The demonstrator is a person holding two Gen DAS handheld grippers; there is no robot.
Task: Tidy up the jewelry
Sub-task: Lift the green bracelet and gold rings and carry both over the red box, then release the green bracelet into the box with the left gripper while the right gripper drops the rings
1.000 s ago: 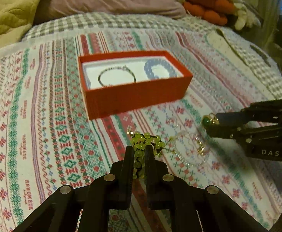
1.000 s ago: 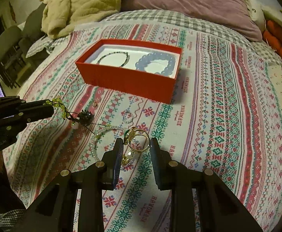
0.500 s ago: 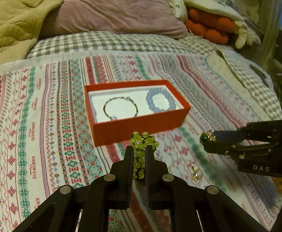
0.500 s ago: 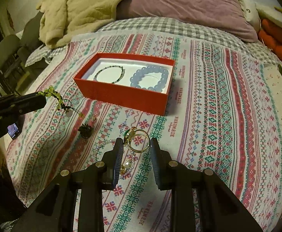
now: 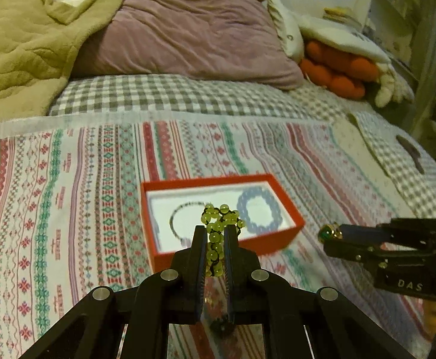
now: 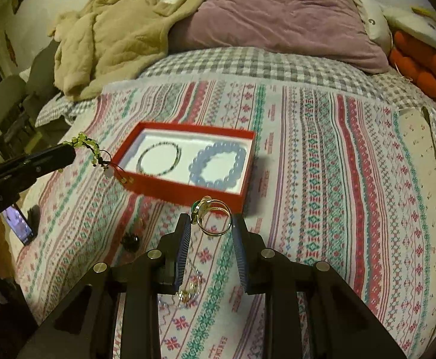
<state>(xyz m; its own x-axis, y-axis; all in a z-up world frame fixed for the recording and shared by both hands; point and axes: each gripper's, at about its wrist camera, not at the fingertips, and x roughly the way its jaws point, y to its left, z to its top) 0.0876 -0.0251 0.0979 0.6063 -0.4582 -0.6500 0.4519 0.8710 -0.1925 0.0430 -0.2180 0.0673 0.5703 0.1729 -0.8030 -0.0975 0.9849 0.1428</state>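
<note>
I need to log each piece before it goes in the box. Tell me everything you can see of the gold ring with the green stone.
The ring is a thin, shiny gold-coloured band, apparently two loops side by side, with a dark green stone in a gold setting at its upper left. It is pinched across its width between the two fingers of the right claw, held clear of the patterned cloth, on the near side of the red box. From the left camera only the stone end shows. Nothing else touches it.

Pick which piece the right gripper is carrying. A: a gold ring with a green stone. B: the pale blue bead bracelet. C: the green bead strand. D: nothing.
A: in the right wrist view the gold ring with a green stone sits clamped between the right gripper fingers, above the patterned cloth.
</note>
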